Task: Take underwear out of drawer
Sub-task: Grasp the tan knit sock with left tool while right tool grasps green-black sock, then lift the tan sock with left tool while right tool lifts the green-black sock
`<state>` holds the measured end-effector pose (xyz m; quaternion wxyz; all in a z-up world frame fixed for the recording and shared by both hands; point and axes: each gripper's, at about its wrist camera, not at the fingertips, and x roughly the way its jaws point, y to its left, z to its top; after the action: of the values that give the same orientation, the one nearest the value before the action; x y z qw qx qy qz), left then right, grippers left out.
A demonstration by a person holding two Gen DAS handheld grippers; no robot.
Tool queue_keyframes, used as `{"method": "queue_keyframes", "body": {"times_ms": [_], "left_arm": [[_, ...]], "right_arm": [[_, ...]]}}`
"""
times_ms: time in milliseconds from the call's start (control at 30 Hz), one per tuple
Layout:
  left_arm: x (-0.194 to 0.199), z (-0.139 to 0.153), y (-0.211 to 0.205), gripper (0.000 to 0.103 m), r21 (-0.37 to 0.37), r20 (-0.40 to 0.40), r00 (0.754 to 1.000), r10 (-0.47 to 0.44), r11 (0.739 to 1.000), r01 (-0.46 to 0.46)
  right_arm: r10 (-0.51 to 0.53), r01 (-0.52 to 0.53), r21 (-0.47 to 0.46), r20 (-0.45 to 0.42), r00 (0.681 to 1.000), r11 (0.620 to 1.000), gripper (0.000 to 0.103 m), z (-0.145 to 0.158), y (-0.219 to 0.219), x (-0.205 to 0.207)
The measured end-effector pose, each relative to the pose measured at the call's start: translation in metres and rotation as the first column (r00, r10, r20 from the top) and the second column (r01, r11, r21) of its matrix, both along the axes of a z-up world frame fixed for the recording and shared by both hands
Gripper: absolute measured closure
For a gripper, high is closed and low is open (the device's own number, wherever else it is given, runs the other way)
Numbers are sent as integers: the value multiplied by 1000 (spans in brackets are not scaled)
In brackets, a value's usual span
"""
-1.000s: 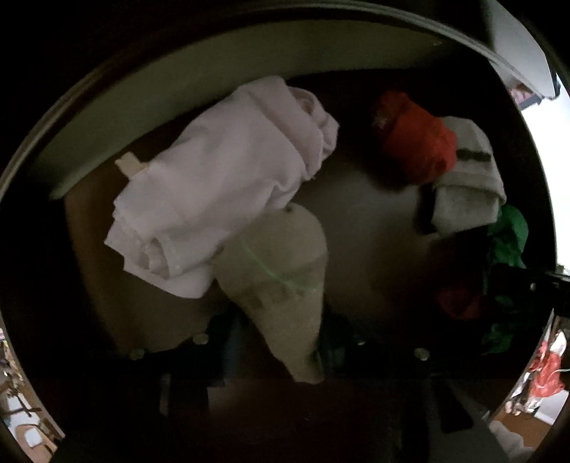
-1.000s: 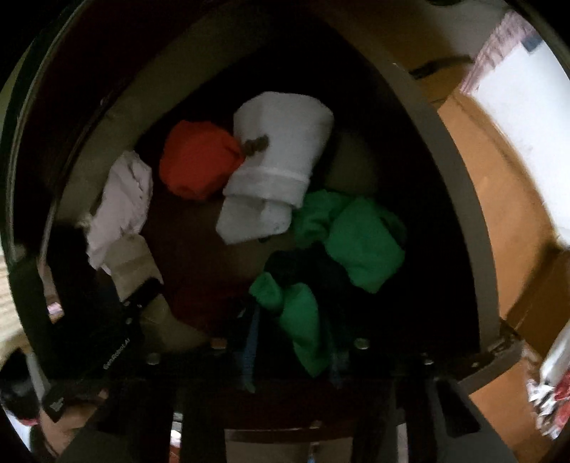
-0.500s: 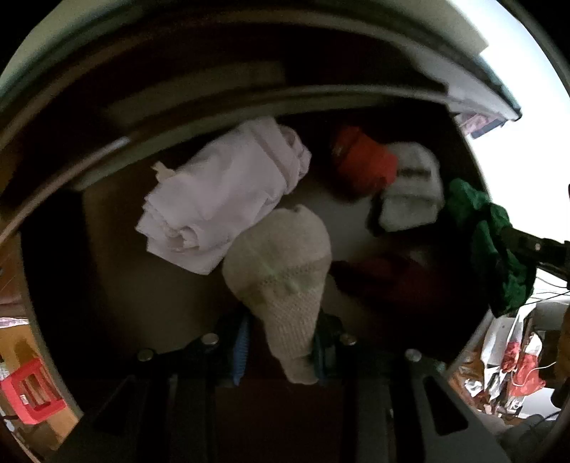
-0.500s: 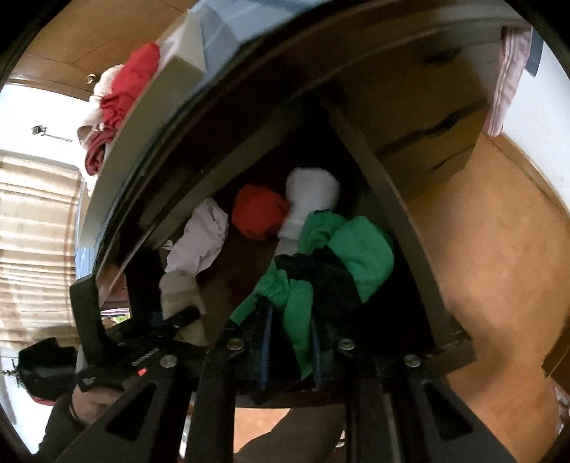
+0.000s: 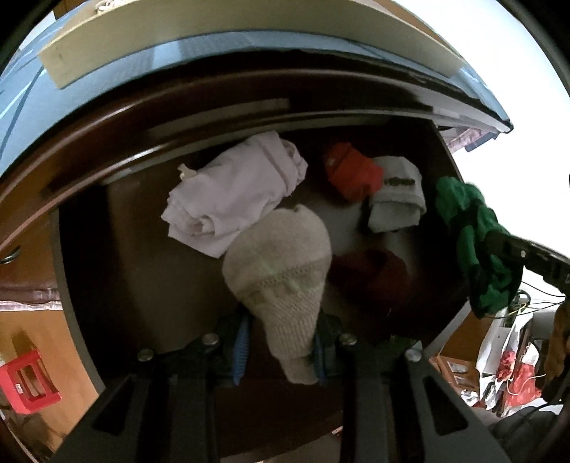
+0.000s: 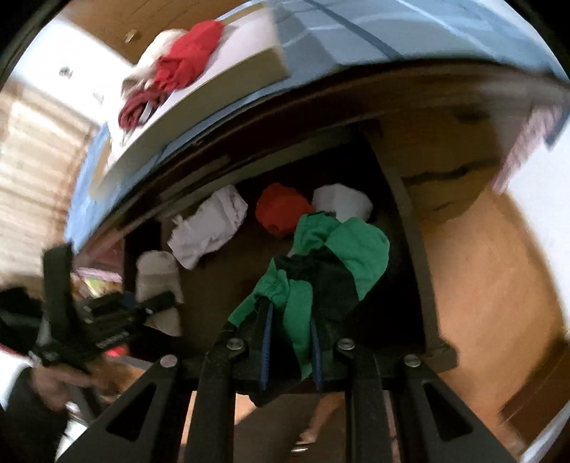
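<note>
My left gripper (image 5: pixel 279 345) is shut on a beige knitted garment (image 5: pixel 281 270), held above the open dark wooden drawer (image 5: pixel 117 256). My right gripper (image 6: pixel 290 342) is shut on a green and black piece of underwear (image 6: pixel 331 256), lifted over the drawer's right side. That green piece (image 5: pixel 473 242) also hangs at the right of the left wrist view, and the beige garment (image 6: pixel 156 277) shows at the left of the right wrist view. Left in the drawer are a white folded garment (image 5: pixel 235 196), a red one (image 5: pixel 352 171), a white rolled one (image 5: pixel 395 199) and a dark red one (image 5: pixel 374 274).
A bed edge with a pale mattress (image 5: pixel 249 28) overhangs the drawer. Red clothes (image 6: pixel 178 60) lie on top of it. A red stool (image 5: pixel 25 381) stands on the wooden floor at the left. Bags and clutter (image 5: pixel 513 374) sit at the right. A hand (image 6: pixel 53 381) holds the left gripper.
Both grippers have risen out of the drawer with their garments, the beige one on the left and the green one on the right. The drawer's contents now look smaller and farther.
</note>
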<state>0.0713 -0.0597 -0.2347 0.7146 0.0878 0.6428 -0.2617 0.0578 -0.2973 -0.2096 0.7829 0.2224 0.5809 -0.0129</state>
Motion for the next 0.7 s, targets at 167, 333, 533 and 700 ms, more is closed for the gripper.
{"method": "queue_keyframes", "body": {"times_ms": [167, 333, 533, 700], "left_arm": [[-9, 6, -2, 75, 12, 19, 1000, -13, 1000, 13], [-16, 11, -2, 75, 27, 35, 999, -5, 1000, 5], [-21, 16, 1, 75, 41, 48, 999, 11, 999, -13], [-29, 25, 6, 75, 49, 67, 997, 30, 998, -34]], "right_arm": [[88, -86, -100, 16, 996, 991, 83, 9, 9, 2], [155, -149, -157, 24, 988, 976, 83, 15, 14, 3], [192, -187, -152, 16, 981, 970, 83, 16, 18, 1], [218, -212, -149, 26, 976, 966, 83, 21, 23, -8]]}}
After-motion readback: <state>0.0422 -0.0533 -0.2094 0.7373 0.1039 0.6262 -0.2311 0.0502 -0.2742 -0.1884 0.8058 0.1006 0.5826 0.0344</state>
